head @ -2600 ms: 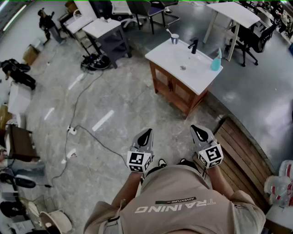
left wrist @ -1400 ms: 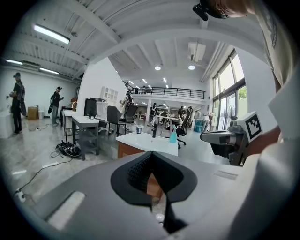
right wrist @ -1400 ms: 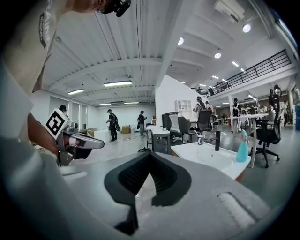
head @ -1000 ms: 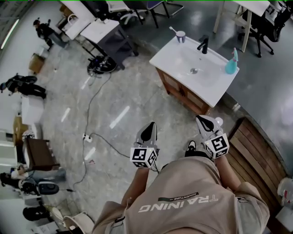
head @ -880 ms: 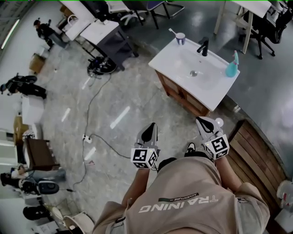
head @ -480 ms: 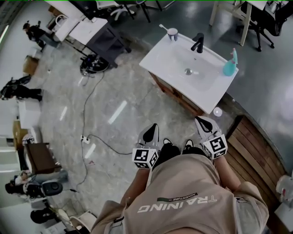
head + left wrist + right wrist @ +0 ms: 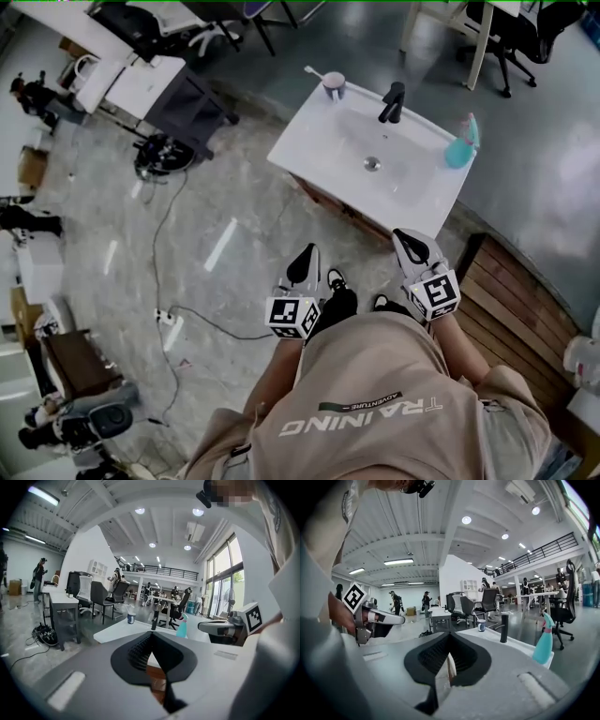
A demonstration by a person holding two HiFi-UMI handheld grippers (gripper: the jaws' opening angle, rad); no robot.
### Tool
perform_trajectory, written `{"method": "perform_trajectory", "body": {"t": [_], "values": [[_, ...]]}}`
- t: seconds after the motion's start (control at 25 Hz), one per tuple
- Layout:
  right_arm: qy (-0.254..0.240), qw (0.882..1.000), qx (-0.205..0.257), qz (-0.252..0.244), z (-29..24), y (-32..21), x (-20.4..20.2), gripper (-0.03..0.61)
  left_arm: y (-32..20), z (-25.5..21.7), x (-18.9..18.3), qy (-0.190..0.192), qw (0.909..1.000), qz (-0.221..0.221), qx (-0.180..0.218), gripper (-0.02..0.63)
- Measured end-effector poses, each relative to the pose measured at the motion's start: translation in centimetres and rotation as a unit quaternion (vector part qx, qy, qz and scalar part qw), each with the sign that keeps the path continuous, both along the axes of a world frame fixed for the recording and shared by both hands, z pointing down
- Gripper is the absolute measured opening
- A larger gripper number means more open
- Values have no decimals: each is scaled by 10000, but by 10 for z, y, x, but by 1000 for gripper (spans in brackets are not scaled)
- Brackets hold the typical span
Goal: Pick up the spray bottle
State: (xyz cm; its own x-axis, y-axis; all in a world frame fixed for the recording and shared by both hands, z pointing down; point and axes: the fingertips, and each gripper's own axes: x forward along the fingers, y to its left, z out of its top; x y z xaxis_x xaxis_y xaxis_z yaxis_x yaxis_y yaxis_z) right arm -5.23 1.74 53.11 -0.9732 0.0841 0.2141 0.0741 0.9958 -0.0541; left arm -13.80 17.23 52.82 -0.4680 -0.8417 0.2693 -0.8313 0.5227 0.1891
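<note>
The teal spray bottle [image 7: 458, 148] stands upright on the far right corner of a white sink vanity [image 7: 323, 155], right of the black faucet [image 7: 392, 101]. It also shows in the left gripper view as the spray bottle [image 7: 182, 626] and in the right gripper view as the spray bottle [image 7: 543, 641]. My left gripper [image 7: 302, 262] is shut and empty, held over the floor short of the vanity's front. My right gripper [image 7: 410, 246] is also shut and empty, close to the vanity's near right corner. Both are well apart from the bottle.
A cup with a toothbrush [image 7: 332, 85] sits at the vanity's back left. A wooden platform [image 7: 506, 309] lies to the right. A cable and power strip [image 7: 169, 319] run across the floor at left. A dark desk [image 7: 178, 94] and office chairs stand behind.
The person has walked toward the vanity, so it now lies much nearer both grippers. Both grippers stay shut and side by side.
</note>
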Motion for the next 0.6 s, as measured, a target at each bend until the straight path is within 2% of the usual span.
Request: {"method": "perform_trajectory", "body": {"t": [0.12, 0.24, 0.4, 0.6], "values": [[-103, 9996, 192, 165, -16, -1, -28, 2, -2, -9, -31, -207, 9996, 151, 73, 15], [-215, 9986, 332, 355, -28, 2, -52, 2, -1, -3, -48, -347, 9982, 487, -42, 15], [-77, 9969, 438, 641, -19, 2, -71, 2, -7, 10, -71, -74, 9962, 862, 101, 15], [34, 9928, 466, 1103, -17, 6, -76, 2, -10, 21, -100, 146, 9932, 1146, 149, 15]]}}
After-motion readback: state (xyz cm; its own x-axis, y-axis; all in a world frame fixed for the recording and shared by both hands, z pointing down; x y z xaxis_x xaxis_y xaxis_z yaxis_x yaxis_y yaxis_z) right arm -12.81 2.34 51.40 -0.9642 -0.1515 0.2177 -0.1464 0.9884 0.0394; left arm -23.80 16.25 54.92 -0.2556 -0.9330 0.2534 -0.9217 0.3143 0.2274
